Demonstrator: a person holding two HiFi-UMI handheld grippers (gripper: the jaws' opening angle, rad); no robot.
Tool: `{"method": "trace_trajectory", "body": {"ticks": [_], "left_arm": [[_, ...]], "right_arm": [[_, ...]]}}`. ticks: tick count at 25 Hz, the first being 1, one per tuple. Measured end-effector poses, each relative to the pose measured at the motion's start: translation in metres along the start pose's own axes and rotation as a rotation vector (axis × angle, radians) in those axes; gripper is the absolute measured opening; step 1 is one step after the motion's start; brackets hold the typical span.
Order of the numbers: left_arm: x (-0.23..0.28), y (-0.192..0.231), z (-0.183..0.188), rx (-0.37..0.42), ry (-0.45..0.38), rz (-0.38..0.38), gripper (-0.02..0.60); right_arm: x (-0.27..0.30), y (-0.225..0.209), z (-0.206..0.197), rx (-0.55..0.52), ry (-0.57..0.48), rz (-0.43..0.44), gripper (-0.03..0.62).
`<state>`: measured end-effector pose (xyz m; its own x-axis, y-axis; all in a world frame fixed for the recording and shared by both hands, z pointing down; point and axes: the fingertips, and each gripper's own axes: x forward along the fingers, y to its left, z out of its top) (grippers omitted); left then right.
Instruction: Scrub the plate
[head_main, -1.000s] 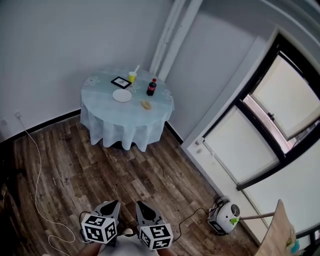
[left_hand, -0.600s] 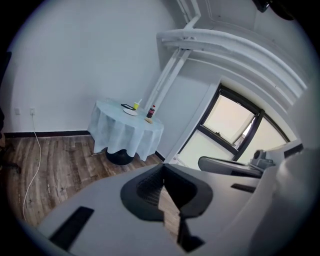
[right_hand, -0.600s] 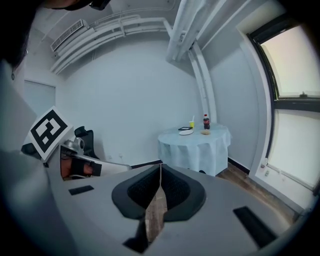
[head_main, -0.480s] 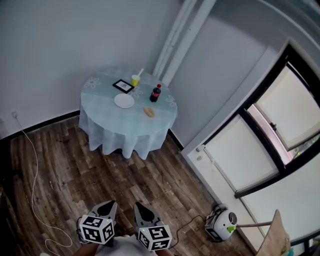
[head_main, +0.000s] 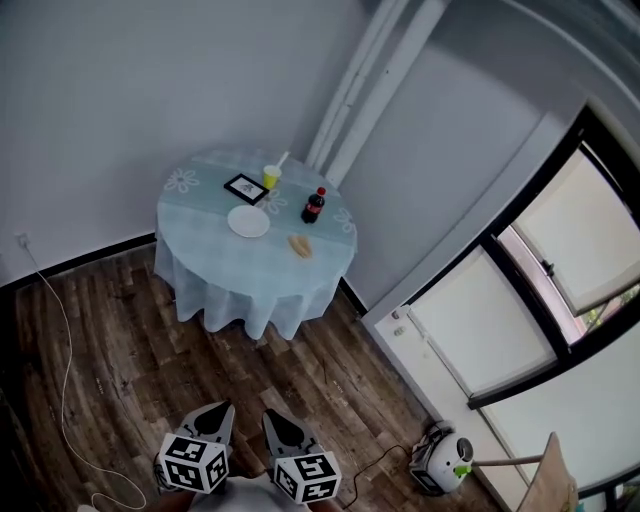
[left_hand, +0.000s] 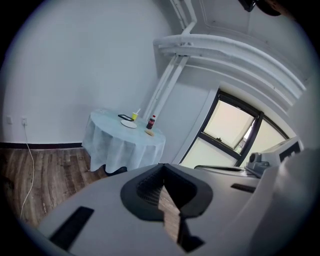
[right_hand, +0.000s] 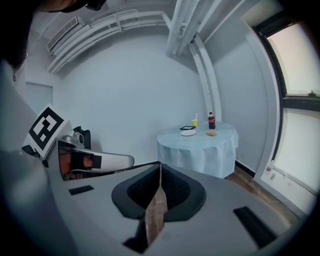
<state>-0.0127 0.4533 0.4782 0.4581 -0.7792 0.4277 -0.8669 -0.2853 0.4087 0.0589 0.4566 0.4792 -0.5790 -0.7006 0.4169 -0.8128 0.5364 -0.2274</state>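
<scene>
- The plate lies flat and face up on the round table in the room's corner. Being round, it has no long axis to point anywhere.
- Around it on the pale blue cloth, a black-framed card and a yellow cup stand on the wall side. A cola bottle stands upright near them. A small tan lump lies near the plate — perhaps a sponge, too small to tell. None touches the plate.
- Both tools hang low over the wooden floor, well apart from the table, with only floorboards between.
- The left gripper has its jaws pressed together on nothing — the right gripper likewise.
- A white cable trails along the floor at the left, and a small white machine sits by the window wall.
</scene>
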Motion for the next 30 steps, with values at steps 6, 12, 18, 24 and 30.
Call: {"method": "trace_trajectory", "body": {"ticks": [6, 12, 18, 24, 30], "left_arm": [[0.012, 0.018, 0.012, 0.045, 0.037, -0.019, 0.009], [0.018, 0.046, 0.025, 0.063, 0.057, -0.03, 0.009], [0.022, 0.064, 0.029, 0.076, 0.094, -0.068, 0.009], [0.027, 0.071, 0.038, 0.097, 0.1, -0.097, 0.009], [0.027, 0.08, 0.043, 0.105, 0.11, -0.09, 0.009]], "right_arm": [[0.028, 0.003, 0.003, 0.03, 0.03, -0.02, 0.035], [0.056, 0.005, 0.008, 0.064, 0.039, -0.057, 0.035], [0.071, 0.014, 0.011, 0.059, 0.033, -0.089, 0.035], [0.076, 0.009, 0.017, 0.108, 0.007, -0.126, 0.035], [0.082, 0.013, 0.026, 0.12, -0.007, -0.121, 0.035]]}}
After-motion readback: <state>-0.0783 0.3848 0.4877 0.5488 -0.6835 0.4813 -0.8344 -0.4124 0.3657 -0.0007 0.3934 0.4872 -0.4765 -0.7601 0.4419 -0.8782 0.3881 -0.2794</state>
